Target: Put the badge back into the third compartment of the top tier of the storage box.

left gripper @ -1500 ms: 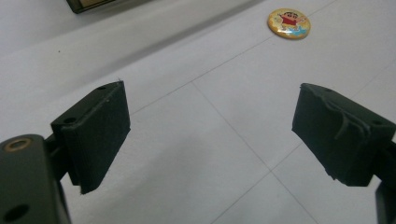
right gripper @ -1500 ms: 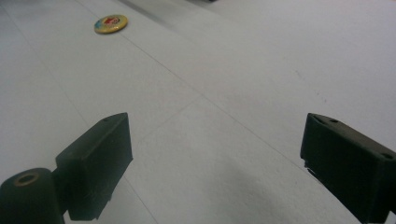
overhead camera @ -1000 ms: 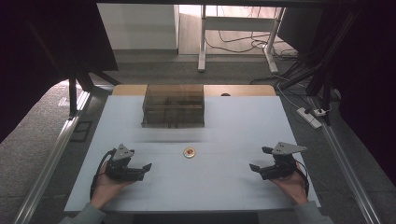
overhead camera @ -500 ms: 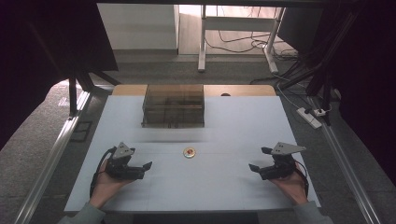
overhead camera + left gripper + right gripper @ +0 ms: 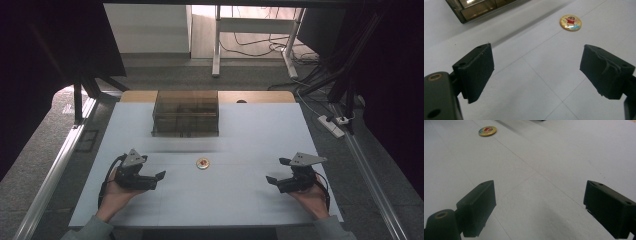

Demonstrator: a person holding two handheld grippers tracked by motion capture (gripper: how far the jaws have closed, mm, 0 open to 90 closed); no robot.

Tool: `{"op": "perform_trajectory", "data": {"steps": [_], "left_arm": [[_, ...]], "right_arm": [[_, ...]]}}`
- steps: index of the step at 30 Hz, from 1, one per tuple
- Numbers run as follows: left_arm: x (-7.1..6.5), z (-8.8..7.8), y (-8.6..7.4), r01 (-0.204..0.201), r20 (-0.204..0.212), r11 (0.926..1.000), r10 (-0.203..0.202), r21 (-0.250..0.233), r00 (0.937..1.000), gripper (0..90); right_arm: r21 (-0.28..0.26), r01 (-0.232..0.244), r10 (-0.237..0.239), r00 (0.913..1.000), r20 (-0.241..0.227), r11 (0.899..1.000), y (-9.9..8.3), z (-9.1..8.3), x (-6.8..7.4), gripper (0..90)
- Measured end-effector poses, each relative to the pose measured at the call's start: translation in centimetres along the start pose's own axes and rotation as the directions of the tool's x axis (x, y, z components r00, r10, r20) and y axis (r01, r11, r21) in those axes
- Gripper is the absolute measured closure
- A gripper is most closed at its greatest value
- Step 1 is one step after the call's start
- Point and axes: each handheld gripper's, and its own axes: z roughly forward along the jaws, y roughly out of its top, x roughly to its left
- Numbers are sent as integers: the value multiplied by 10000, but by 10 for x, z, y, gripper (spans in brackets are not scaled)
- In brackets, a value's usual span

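left hand-held gripper [image 5: 161,175]: jaws spread, empty | right hand-held gripper [image 5: 268,180]: jaws spread, empty | badge [image 5: 570,22]: flat on worktop [image 5: 240,200], ahead of both, between them, nearer left | handling: likely light, stiff, glossy-slick, thin; pinch across rim edges

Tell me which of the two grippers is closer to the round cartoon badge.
The left gripper: the badge lies just past its open jaws, while the right gripper sits clearly farther across the table.
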Motion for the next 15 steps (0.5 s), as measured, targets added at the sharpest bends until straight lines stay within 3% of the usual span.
{"op": "perform_trajectory", "data": {"steps": [15], "left_arm": [[-6,3,14,-295,133,9996,295,24,9995,124]], "right_arm": [[-9,31,-31,10000,-14,10000,0,0,1,104]]}}
